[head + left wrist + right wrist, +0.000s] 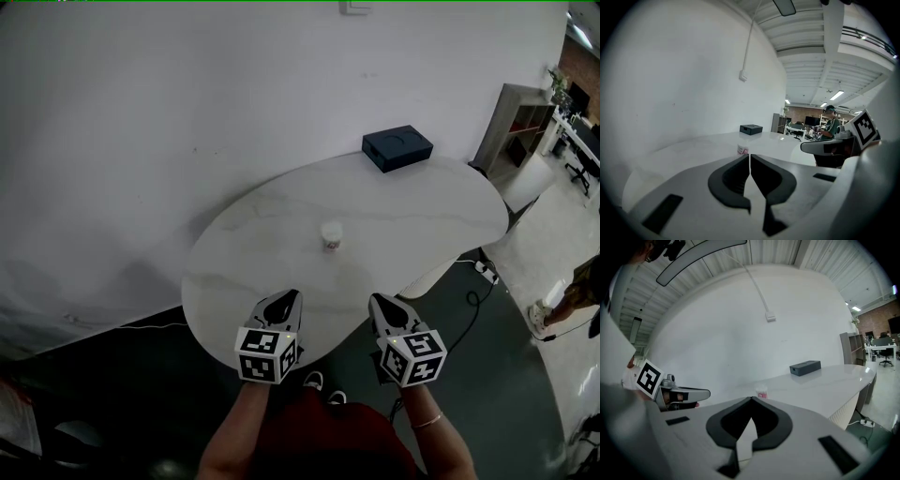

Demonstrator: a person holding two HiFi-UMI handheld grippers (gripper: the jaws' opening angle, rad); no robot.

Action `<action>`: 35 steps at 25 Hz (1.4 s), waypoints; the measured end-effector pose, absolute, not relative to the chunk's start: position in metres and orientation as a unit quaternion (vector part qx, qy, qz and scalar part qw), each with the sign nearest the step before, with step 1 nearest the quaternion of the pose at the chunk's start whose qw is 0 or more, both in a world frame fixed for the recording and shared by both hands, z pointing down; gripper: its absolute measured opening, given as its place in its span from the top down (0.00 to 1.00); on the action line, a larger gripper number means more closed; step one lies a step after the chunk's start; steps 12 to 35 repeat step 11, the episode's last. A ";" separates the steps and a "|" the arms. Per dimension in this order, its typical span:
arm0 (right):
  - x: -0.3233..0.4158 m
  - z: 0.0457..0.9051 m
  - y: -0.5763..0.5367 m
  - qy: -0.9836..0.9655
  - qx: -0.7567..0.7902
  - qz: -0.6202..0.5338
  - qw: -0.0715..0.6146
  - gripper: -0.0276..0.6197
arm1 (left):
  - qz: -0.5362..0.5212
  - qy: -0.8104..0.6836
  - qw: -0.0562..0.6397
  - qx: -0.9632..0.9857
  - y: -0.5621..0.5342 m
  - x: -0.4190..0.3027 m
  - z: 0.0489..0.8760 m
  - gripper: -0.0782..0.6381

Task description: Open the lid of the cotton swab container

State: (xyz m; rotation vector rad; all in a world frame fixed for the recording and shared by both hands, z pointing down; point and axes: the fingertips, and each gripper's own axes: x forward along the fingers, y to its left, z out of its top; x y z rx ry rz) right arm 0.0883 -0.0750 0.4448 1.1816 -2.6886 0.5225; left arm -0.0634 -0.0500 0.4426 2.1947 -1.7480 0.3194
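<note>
**Nothing started: lid on, both tools shut and empty**

Head view. The cotton swab container (332, 242) stands upright, alone near the middle of the pale surface (427, 211). Its lid (330, 229) looks seated, though it is too small to be sure. The left tool (287, 298) and right tool (380, 304) hang side by side on the near side of the container, over the surface edge and well apart from it. Neither touches it. A dark box (397, 147) sits beyond the container, at the far rim.

Left gripper view. The jaws are pressed together along a thin seam with nothing between them. The container shows just past their tips, far off, with the box behind it.

Right gripper view. Here too the jaws meet at the tips and nothing is held. The container sits ahead and slightly to the right of the tips, out of reach.

Judgement. No part of the task is done. Everything is left: spread the jaws, close the gap to the container, steady the body with one tool and work the lid off with the other. The container looks light, so it could likely tip or slide if nudged.
</note>
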 end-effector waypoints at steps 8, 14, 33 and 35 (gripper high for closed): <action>0.088 0.440 -0.079 -0.900 0.398 0.163 0.070 0.93 | 0.094 -0.626 0.160 0.758 -0.050 -0.068 0.436 0.84; 0.085 0.438 -0.082 -0.901 0.399 0.158 0.067 0.93 | 0.093 -0.627 0.158 0.757 -0.052 -0.070 0.436 0.84; 0.085 0.438 -0.082 -0.901 0.399 0.158 0.067 0.93 | 0.093 -0.627 0.158 0.757 -0.052 -0.070 0.436 0.84; 0.085 0.438 -0.082 -0.901 0.399 0.158 0.067 0.93 | 0.093 -0.627 0.158 0.757 -0.052 -0.070 0.436 0.84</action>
